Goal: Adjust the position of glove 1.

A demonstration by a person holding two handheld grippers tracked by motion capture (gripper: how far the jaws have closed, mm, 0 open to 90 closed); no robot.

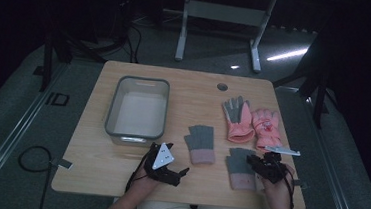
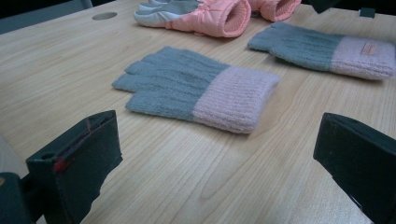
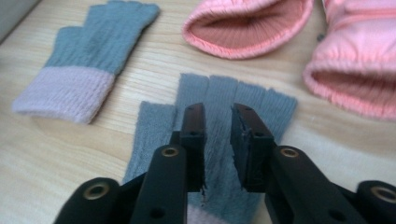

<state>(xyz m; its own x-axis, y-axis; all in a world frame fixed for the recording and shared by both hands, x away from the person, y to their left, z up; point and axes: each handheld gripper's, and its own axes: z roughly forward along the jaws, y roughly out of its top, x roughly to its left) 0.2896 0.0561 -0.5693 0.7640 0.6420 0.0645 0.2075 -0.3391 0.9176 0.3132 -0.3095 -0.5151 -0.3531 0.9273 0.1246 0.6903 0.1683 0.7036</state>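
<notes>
Near the table's right edge, my right gripper (image 3: pixel 218 140) pinches the grey knitted glove with a pink cuff (image 3: pixel 219 135), jaws nearly closed. My left gripper (image 2: pixel 210 158) gapes wide, facing its twin glove (image 2: pixel 196 88) lying mid-table.

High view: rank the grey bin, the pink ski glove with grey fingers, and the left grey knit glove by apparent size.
1. Grey bin, clearly largest.
2. Pink ski glove with grey fingers.
3. Left grey knit glove, only slightly smaller.
</notes>
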